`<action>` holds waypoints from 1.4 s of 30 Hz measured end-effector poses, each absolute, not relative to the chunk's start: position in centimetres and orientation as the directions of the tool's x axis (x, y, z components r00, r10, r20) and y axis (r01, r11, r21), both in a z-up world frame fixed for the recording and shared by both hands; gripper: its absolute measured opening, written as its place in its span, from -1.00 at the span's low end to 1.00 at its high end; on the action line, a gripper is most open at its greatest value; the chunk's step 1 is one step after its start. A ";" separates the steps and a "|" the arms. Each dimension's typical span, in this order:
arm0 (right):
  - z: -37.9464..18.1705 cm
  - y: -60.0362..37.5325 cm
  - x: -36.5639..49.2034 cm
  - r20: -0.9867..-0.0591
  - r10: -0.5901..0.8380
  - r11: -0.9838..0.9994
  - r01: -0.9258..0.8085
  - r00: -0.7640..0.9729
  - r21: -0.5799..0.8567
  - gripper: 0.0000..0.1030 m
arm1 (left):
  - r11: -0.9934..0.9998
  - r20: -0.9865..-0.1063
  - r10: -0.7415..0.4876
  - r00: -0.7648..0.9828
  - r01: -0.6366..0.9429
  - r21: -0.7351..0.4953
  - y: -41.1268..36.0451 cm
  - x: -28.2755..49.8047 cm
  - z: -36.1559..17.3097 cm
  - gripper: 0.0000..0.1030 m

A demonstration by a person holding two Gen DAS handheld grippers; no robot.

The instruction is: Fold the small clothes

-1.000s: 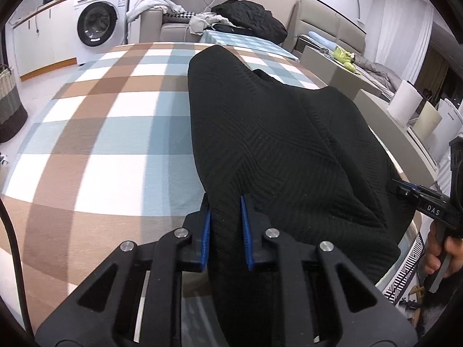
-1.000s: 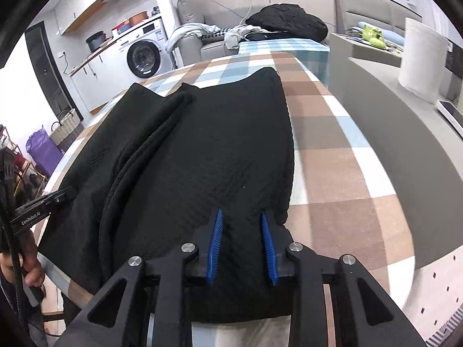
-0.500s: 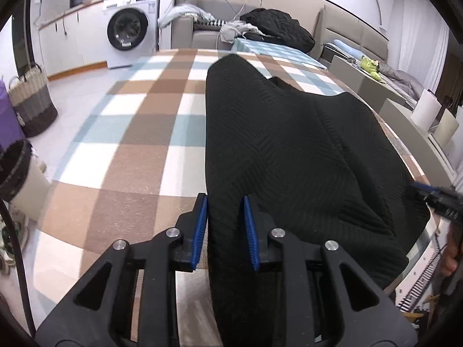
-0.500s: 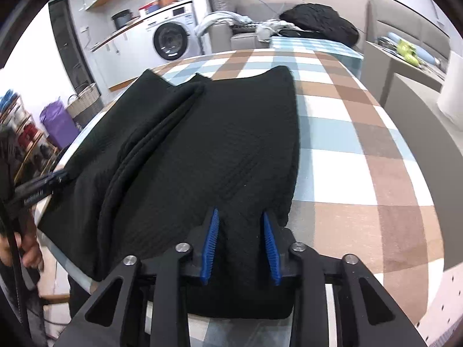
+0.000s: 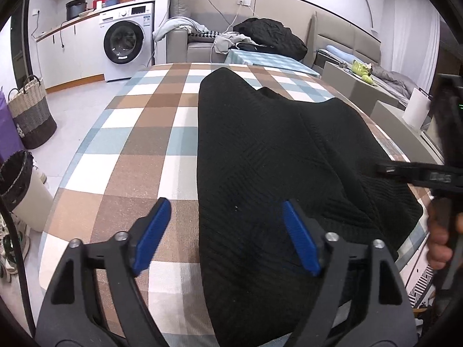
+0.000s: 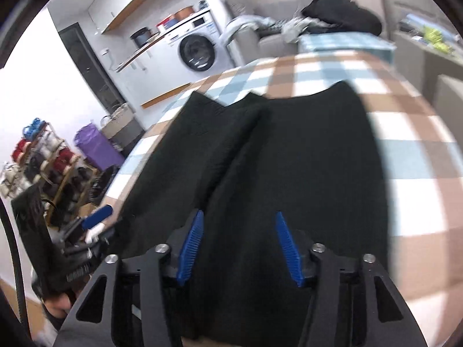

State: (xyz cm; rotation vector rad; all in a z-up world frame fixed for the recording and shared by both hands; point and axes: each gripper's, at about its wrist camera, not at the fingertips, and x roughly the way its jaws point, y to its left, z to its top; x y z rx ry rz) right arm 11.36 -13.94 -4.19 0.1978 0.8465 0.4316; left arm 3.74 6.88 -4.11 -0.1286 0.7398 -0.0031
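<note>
A black knit garment (image 5: 275,156) lies lengthwise on the checked tablecloth (image 5: 144,133), its near end hanging over the table's front edge. It also shows in the right wrist view (image 6: 289,150), with a lengthwise fold down its left part. My left gripper (image 5: 225,225) is open above the garment's near left edge, blue pads spread wide, holding nothing. My right gripper (image 6: 238,234) is open above the garment's near end, empty. The right gripper's tip (image 5: 416,172) shows at the right of the left wrist view; the left gripper (image 6: 86,231) shows at the right wrist view's left.
A washing machine (image 5: 127,43) and a sofa with piled clothes (image 5: 260,37) stand beyond the table. A woven basket (image 5: 31,115) and a bin (image 5: 20,185) are on the floor at left. A grey side table with a paper roll (image 5: 416,110) is at right.
Both grippers have opened and let go of the garment's near end, which now lies on the table. Both have pulled back and lifted a little; the right wrist view is blurred by motion.
</note>
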 end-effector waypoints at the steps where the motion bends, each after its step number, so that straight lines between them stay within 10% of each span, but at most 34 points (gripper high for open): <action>1: -4.7 -13.1 12.3 -0.689 0.455 0.890 -0.295 0.564 0.347 0.09 | 0.991 -0.671 -0.057 0.739 -0.038 -0.126 6.9 3.8 -4.2 0.59; 6: -6.0 -10.4 15.2 -0.689 0.475 0.880 -0.316 0.548 0.355 0.09 | 0.988 -0.687 -0.069 0.723 -0.046 -0.148 7.3 4.2 -4.7 0.62; 11: -5.5 -9.3 16.5 -0.685 0.470 0.880 -0.360 0.556 0.311 -0.75 | 0.980 -0.681 -0.067 0.729 -0.081 -0.184 8.2 4.3 -4.8 0.62; 20: -0.9 -12.2 14.2 -0.603 0.403 0.911 -0.367 0.688 0.189 -0.78 | 0.974 -0.668 -0.092 0.738 -0.073 -0.215 8.4 4.0 -4.1 0.62; 25: -4.6 -14.4 17.0 -0.723 0.409 0.910 -0.300 0.556 0.285 -0.57 | 0.983 -0.724 -0.091 0.684 -0.055 -0.175 7.1 4.6 -5.7 0.62; 36: -6.2 -16.7 9.8 -0.648 0.614 0.789 -0.369 0.450 0.491 -0.18 | 0.986 -0.730 -0.107 0.675 -0.022 -0.165 6.1 2.7 -6.2 0.62; 42: -5.1 -14.8 8.0 -0.625 0.565 0.822 -0.428 0.539 0.375 -0.81 | 0.987 -0.721 -0.107 0.685 -0.015 -0.161 5.7 2.1 -5.8 0.62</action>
